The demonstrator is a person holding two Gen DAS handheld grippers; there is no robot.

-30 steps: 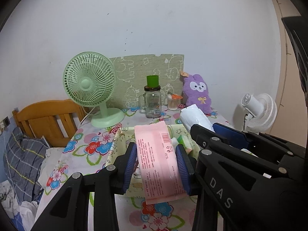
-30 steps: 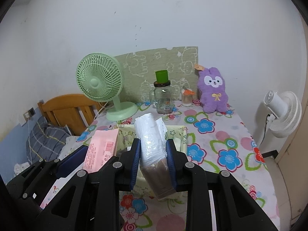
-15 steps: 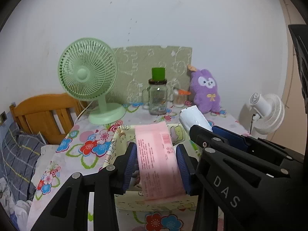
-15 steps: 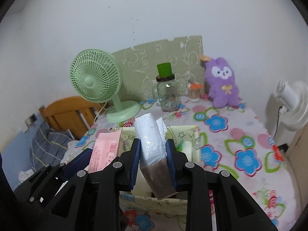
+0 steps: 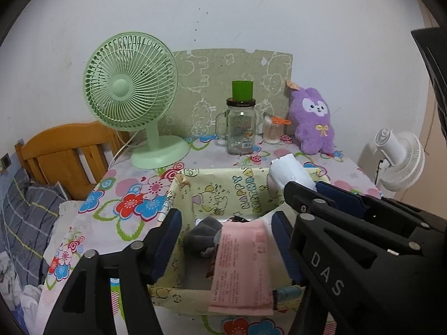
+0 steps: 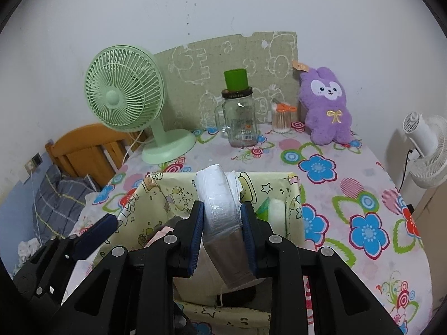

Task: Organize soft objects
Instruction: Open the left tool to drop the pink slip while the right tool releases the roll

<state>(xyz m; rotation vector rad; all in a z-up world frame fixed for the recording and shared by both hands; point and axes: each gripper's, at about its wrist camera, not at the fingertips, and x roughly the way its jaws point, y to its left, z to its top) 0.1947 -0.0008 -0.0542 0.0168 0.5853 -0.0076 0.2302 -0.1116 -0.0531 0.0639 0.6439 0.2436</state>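
A yellow cartoon-print fabric box (image 5: 223, 189) stands on the flowered tablecloth. My left gripper (image 5: 226, 240) hangs over its near side with the jaws opening. A pink packet (image 5: 240, 268) lies between them, draped over the box's front wall, and neither pad presses on it. Beside the packet, inside the box, lies a grey soft item (image 5: 201, 234). My right gripper (image 6: 222, 231) is shut on a white plastic-wrapped tissue pack (image 6: 218, 195), held above the box (image 6: 268, 188). A purple plush rabbit (image 6: 327, 106) sits at the back right against the wall.
At the back stand a green desk fan (image 5: 131, 83), a glass jar with a green cup on top (image 5: 241, 128) and a cotton-swab tub (image 5: 272, 131). A white fan (image 5: 399, 159) is off the table's right edge. A wooden headboard (image 5: 67, 153) and bedding lie left.
Both grippers moved forward and down over the box. The left jaws spread and the pink packet dropped onto the box's front wall. The right gripper still holds the white pack.
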